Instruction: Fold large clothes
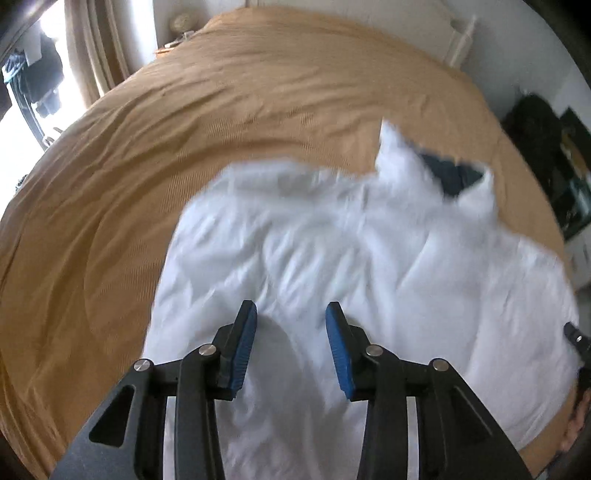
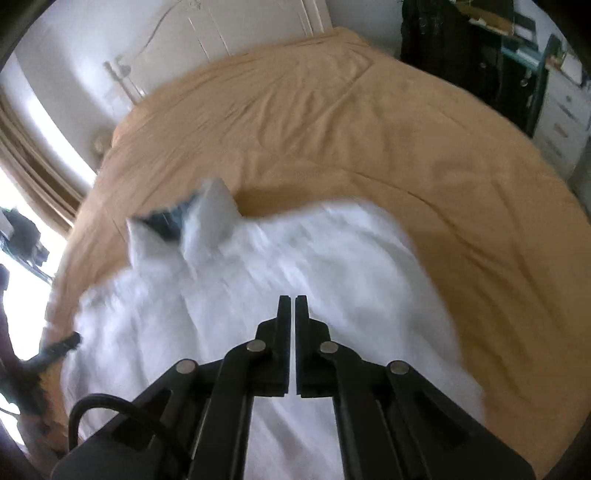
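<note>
White garment [image 1: 332, 258], large and rumpled, lies spread on the near part of a bed covered by a tan bedspread [image 1: 184, 129]. No brand, label or writing can be read on it; motion blur softens the cloth.

Left wrist view: the left gripper [image 1: 291, 314] hangs over the near part of the garment, jaws partly apart, blue pads [image 1: 243, 347] facing each other. Nothing lies between them. At the far right of the garment two white points stick up around a dark patch [image 1: 450, 173], too blurred to identify. A curtain [image 1: 96, 48] hangs at far left beside a bright window. Dark furniture [image 1: 546, 155] stands at right.

Right wrist view: the right gripper [image 2: 291, 299] points down at the garment [image 2: 295, 266], jaws closed together with only a thin slit between them, holding no cloth. The raised white points and dark patch [image 2: 166, 221] sit at upper left here. Tan bedspread [image 2: 369, 129] fills the far half. A white door [image 2: 221, 33] stands behind the bed; a cluttered shelf [image 2: 517, 44] sits at upper right, no print legible there.
</note>
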`<state>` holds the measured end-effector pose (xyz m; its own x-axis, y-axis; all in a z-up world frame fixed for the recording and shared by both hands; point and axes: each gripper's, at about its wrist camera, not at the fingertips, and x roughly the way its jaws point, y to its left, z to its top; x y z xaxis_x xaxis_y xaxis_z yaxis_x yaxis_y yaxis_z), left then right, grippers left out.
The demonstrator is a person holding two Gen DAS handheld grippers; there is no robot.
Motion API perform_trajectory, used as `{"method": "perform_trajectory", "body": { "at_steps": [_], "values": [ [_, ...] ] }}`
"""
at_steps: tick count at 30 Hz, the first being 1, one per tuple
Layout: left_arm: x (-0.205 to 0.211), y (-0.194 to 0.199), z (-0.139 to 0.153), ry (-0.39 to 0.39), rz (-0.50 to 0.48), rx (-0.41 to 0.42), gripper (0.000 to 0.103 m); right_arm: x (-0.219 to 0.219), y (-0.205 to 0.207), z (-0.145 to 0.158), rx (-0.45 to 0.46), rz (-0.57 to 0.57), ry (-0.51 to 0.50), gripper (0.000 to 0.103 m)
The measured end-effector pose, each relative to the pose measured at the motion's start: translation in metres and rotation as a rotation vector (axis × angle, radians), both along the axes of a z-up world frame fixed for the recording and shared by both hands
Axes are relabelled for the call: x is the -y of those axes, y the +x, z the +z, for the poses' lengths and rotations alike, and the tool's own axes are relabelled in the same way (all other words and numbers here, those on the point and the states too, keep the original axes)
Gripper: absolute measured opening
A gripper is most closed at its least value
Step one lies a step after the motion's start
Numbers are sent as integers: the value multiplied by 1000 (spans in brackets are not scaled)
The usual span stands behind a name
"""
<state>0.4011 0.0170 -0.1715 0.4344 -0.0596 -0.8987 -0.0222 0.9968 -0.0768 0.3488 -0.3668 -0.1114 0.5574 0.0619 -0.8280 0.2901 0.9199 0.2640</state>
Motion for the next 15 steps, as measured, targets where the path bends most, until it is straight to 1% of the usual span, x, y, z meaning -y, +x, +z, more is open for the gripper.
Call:
{"method": "perform_trajectory", "body": {
  "at_steps": [1,2,4,5,7,8,9,10,13,14,15],
  "values": [
    [0,-6,-7,9,-10,1,40,0,-9,-6,-9,-5,-2,0],
    [1,-11,-16,35,-21,4,41,13,-20,-15,-26,-2,-2,0],
    [2,-14,-25,114,-17,13,41,24,-31,-37,-63,-21,-10,0],
    [0,-12,-28,138,-9,18,42,23,-31,-48,-70,-29,-27,0],
    [-7,-9,-40,137,17,10,42,28,-36,-64,-93,-42,-117,0],
    [-11,-7,-44,121,34,4,43,33,-37,-75,-100,-47,-122,0],
    [-13,-5,-46,112,44,1,43,40,-37,-82,-101,-55,-94,0],
    [-14,-3,-48,125,47,2,43,43,-37,-88,-101,-66,-70,0],
    [-13,-3,-46,156,37,2,42,45,-34,-91,-114,-67,-112,0],
    [-14,-7,-39,178,36,-7,42,45,-33,-90,-120,-73,-114,0],
    [-14,-9,-33,181,41,-6,41,45,-35,-83,-120,-87,-121,0]
  ]
}}
